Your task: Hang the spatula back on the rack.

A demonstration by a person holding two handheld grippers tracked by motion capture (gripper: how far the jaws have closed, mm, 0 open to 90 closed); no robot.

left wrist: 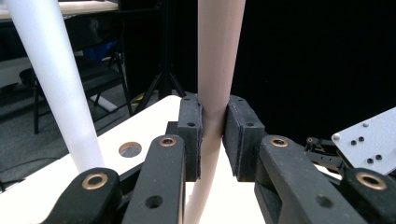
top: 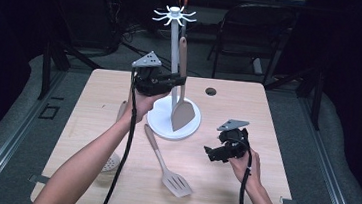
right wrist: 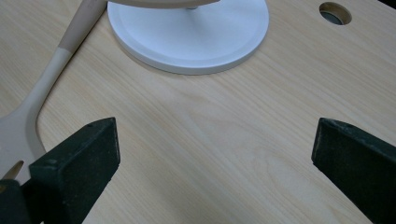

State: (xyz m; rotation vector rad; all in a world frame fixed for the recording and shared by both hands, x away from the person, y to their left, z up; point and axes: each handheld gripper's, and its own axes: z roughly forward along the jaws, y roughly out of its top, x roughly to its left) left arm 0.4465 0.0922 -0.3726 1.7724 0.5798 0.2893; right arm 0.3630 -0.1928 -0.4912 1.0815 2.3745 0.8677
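The pale wood-grain counter (top: 249,103) ran off the bottom edge of the high view, and a round hole (top: 211,91) sat near its far side. On it stood the white stand (top: 174,46): a smooth tapered pole on a flat round base, topped by a ring of hooks too fine to make out singly. The base's near rim was cut off at the top of the right gripper view.

A beige spatula (top: 182,107) hung upright just beside the pole, its flat blade low over the base; whether it touched the base could not be told. The left claw (top: 181,79) was closed on its smooth handle, with the ribbed black pads (left wrist: 191,135) pressed against both sides, and the grip hid that stretch of the handle.

A slotted spatula (top: 170,169) lay flat on the counter between the two arms. A perforated spoon (top: 111,161) lay partly hidden under the left forearm.

The right claw (top: 210,152) hovered low over bare counter, its jaws spread wide and holding nothing.
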